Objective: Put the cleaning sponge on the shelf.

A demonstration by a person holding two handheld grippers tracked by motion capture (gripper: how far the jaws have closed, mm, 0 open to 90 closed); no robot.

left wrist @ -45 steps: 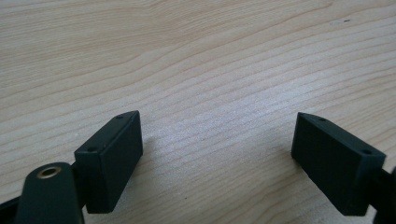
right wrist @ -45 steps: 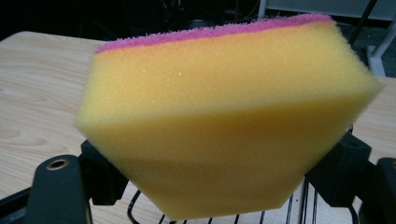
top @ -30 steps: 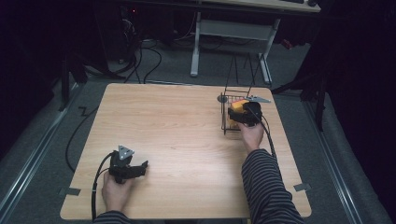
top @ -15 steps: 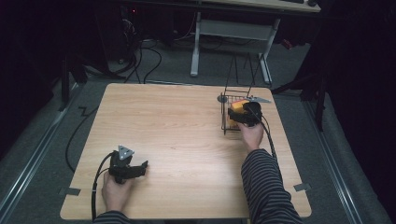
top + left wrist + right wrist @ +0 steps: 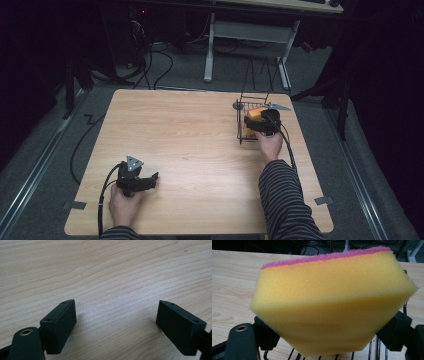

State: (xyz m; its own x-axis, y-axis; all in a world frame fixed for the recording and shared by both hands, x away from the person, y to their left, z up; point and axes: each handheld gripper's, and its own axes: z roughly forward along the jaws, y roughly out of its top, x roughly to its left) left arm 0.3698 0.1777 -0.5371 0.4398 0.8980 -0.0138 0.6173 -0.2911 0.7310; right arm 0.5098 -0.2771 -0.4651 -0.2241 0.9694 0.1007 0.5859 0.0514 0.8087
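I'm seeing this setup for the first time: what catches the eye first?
The yellow sponge with a pink scouring layer, squeezed between the jaws of the right gripper over a black wire basket at the table's far right. Near the front left edge, the left gripper rests open on bare light wood.

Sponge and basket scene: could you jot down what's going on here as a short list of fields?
Setting: wooden table, dark room around it
Held thing: yellow sponge with a pink scrub layer on top
Right gripper: shut on the sponge, squeezing its lower part, over the wire basket
Wire basket: black, near the table's far right corner
Left gripper: jaws open, nothing between them, low over bare wood
Likely work: moving the sponge into or out of the basket; which one cannot be told
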